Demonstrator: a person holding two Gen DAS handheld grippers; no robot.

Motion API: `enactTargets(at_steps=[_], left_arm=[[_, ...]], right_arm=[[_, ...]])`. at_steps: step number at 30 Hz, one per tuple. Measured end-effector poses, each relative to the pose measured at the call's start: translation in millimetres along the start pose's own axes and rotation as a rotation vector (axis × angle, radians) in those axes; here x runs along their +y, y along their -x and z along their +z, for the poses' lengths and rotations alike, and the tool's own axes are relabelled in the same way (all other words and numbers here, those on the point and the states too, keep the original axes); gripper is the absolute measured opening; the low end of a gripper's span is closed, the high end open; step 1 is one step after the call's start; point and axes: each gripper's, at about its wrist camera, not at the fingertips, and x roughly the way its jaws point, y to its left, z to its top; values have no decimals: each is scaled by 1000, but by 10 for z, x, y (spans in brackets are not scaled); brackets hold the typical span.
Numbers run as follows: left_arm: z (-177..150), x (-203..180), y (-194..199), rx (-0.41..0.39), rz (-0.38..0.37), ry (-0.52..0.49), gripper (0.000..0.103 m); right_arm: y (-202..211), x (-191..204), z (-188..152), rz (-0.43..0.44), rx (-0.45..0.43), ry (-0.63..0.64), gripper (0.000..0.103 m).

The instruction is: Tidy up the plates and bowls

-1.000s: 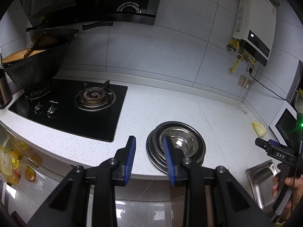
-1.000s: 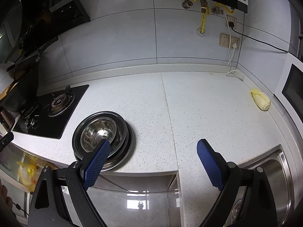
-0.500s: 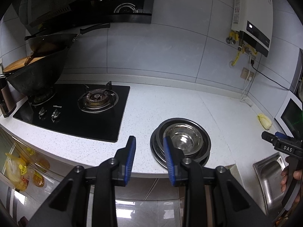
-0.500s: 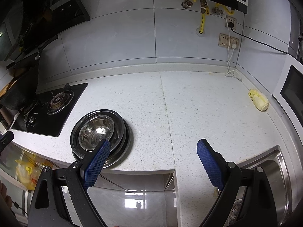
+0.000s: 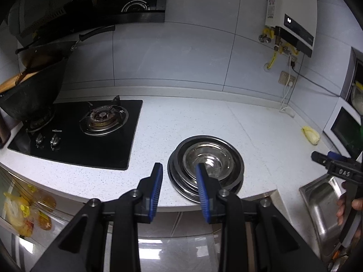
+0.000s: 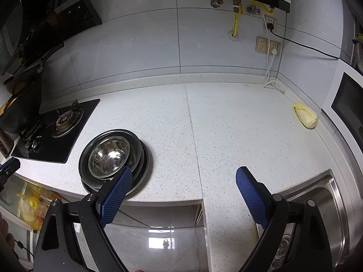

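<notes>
A stack of steel plates with a steel bowl (image 5: 207, 158) nested on top sits near the front edge of the white counter (image 5: 181, 122); it also shows in the right wrist view (image 6: 109, 156). My left gripper (image 5: 179, 188) is open and empty, held off the counter's front edge just in front of the stack. My right gripper (image 6: 183, 195) is wide open and empty, off the counter edge to the right of the stack, and shows at the right of the left wrist view (image 5: 335, 165).
A black gas hob (image 5: 90, 131) lies left of the stack, with a dark wok (image 5: 27, 95) on its far burner. A steel sink (image 6: 317, 206) is at the right. A yellow cabbage piece (image 6: 305, 115) lies near a white appliance (image 6: 347, 104). Wall sockets and cables (image 6: 270, 45) are behind.
Both grippers have drawn back slightly from the counter and risen a little; the stack now sits further ahead in the left view. Neither jaw opening has changed.
</notes>
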Motion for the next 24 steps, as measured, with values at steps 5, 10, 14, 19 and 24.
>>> enactTargets(at_steps=[5,10,14,19,24], left_arm=[[2,-71,-34,13,-5,-32,57],[12,-99,-25,7,0,-38,57],[5,-101,-30,12,6,-41,57],[-9,-108,-42,20,2,-45,57],[-11,-98,-49,21,5,-41,57]], right_arm=[[16,-49,-5,-11,-2,-12,90],[18,-54,-18,-13,1,-15,90],[12,-57,-19,-12,4,-16,90],[-5,-56,-26,-11,8,-18,90],[-8,-37,-28,-10,8,-15,90]])
